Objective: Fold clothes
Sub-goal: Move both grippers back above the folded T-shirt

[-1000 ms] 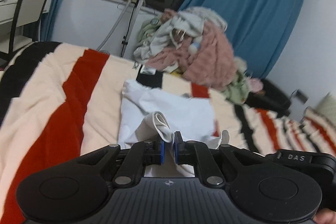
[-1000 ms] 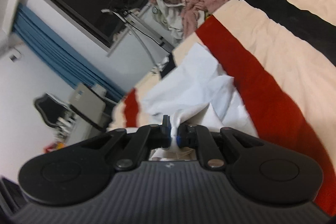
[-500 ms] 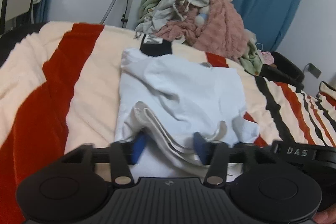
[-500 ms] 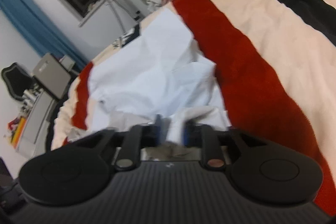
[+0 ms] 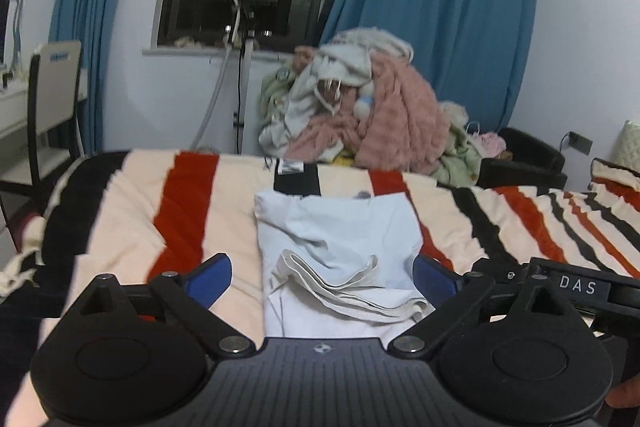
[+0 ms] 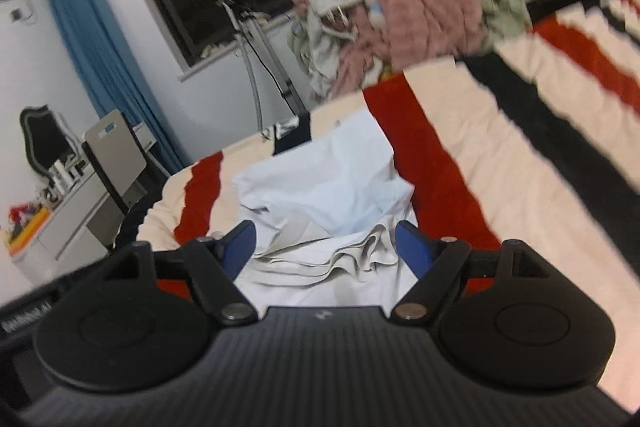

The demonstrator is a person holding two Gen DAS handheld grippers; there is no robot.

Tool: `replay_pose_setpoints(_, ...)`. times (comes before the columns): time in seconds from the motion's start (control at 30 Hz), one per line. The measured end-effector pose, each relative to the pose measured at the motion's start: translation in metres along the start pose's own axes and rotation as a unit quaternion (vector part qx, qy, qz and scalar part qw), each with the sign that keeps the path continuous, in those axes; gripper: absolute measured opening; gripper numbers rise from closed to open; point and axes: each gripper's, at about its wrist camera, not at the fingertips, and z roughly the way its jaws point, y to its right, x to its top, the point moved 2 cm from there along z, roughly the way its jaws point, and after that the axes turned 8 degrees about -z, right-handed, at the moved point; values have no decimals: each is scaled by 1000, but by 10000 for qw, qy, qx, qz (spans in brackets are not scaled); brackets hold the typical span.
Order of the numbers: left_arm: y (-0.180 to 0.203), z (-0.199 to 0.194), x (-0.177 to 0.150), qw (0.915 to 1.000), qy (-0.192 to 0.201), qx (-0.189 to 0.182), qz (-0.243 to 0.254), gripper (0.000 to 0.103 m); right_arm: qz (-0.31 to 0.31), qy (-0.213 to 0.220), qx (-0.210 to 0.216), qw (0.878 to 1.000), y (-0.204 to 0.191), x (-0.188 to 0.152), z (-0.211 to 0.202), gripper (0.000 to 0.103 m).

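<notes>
A pale blue-white garment (image 5: 340, 227) lies folded on the striped bed cover (image 5: 132, 211), with a bunched grey-white hem (image 5: 344, 287) at its near edge. My left gripper (image 5: 322, 277) hovers over that near edge, jaws opening wide, blue pads apart on either side of the cloth without pressing it. In the right wrist view the same garment (image 6: 328, 171) lies ahead, and my right gripper (image 6: 326, 245) is above the crumpled hem (image 6: 320, 259), jaws opening, nothing pinched. The other gripper's black body (image 5: 576, 287) shows at the right.
A heap of unfolded clothes (image 5: 360, 107), pink, green and white, is piled at the far end of the bed. A black folded item (image 5: 296, 179) lies just past the garment. A chair (image 5: 52, 95) and desk stand left; a metal stand (image 5: 240, 67) is by the window.
Both grippers were shut on the garment's hem a second ago; both have let go and spread wide. The hem now lies on the folded garment, and both cameras have pulled back and risen.
</notes>
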Motion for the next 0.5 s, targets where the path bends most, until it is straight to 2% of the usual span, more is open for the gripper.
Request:
replay_pose_setpoints(0.13, -2, -50, -8, 9996, 219, -24, 159, 100, -544, 332, -30, 9980, -13, -11, -49, 78)
replay_pose_setpoints(0.23, -9, -79, -17, 9992, 358, -85, 131, 100, -633, 578, -93, 9963, -12, -21, -79, 78)
replay_pose_setpoints(0.37, -18, -102, -28, 9984, 563, -46, 73, 100, -556, 648, -50, 9963, -12, -29, -96, 78)
replay_pose_setpoints(0.5, -23, -105, -42, 9983, 563, 49, 148, 101, -929, 661, -178, 9933, -24, -38, -91, 78)
